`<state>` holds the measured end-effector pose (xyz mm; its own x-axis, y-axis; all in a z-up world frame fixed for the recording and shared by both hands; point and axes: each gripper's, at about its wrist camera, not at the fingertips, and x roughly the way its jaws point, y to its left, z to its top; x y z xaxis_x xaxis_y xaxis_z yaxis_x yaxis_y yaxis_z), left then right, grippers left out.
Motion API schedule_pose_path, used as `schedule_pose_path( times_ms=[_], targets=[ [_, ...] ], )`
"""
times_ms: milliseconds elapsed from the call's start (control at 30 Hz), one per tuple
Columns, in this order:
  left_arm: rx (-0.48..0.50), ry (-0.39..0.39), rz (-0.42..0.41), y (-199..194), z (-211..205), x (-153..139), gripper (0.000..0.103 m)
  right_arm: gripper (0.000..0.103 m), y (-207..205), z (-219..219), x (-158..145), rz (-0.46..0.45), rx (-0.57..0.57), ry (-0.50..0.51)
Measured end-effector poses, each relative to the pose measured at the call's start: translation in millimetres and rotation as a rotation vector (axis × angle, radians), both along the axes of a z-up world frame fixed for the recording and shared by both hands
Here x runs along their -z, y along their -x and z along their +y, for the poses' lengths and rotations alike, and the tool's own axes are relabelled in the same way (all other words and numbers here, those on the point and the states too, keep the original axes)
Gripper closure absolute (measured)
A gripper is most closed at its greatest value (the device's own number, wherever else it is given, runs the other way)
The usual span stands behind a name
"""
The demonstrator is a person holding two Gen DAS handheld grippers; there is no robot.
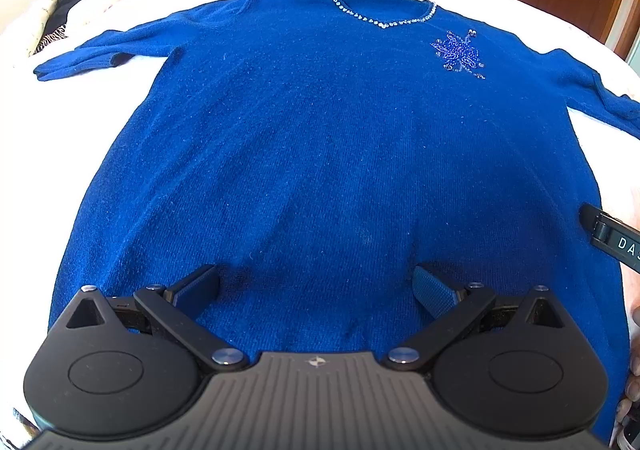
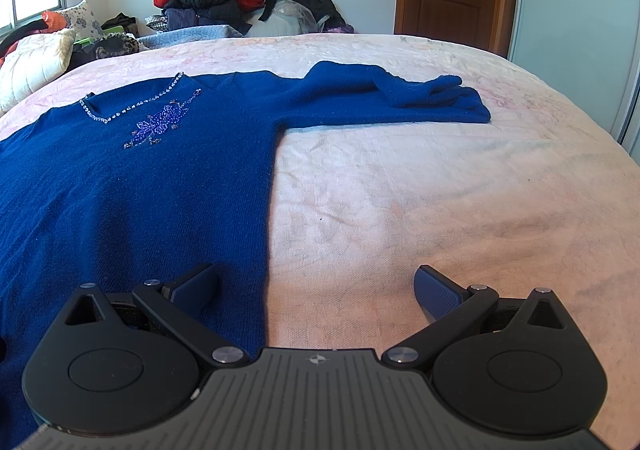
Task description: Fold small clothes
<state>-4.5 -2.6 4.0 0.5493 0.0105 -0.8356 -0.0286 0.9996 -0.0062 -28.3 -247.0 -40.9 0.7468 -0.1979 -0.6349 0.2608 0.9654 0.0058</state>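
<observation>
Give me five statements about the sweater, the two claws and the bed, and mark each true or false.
1. The blue sweater lies spread front side up on the bed. True.
2. The left claw is shut on the sweater's hem. False: its fingers stand wide apart, holding nothing.
3. The right claw straddles the sweater's side edge, one finger over the knit, the other over the bedspread. True.
4. The beaded flower sits on a sleeve. False: it sits on the chest, just below the rhinestone neckline.
5. The right sleeve is tucked under the body. False: it stretches out sideways, bunched on top of itself.
</observation>
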Motion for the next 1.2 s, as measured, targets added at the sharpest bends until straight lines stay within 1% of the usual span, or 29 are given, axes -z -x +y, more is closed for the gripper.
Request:
schedule_pose_path(
  times_ms=[100,167,267,400,500,633,933,1200],
  targets=[
    [0.0,-0.001,-0.001,1,1,-1,0.0,0.0,0,0,0,0.003,-0.002,0.0],
    [-0.011,0.001,0.012,1,2,-3,0.0,0.0,0,-1,-3,0.024,0.001,0.003],
    [-0.019,0.0,0.024,2,6,-4,0.0,0.0,14,5,-11,0.055,0.0,-0.019],
    [-0.024,-0.006,0.019,2,7,-5,0.0,0.0,24,16,-18,0.064,-0.052,-0.014],
    [-0.029,-0.005,0.017,2,7,-5,0.0,0.0,26,25,-21,0.065,-0.092,0.011],
    [-0.026,-0.006,0.011,2,7,-5,0.0,0.0,22,33,-24,0.071,-0.126,0.033],
    [-0.035,-0.011,-0.026,-8,14,-13,0.0,0.0,9,35,-29,0.053,-0.133,0.028],
    [-0.037,-0.014,-0.032,-21,14,-13,0.0,0.0,-5,37,-33,0.046,-0.15,0.036]
  ],
)
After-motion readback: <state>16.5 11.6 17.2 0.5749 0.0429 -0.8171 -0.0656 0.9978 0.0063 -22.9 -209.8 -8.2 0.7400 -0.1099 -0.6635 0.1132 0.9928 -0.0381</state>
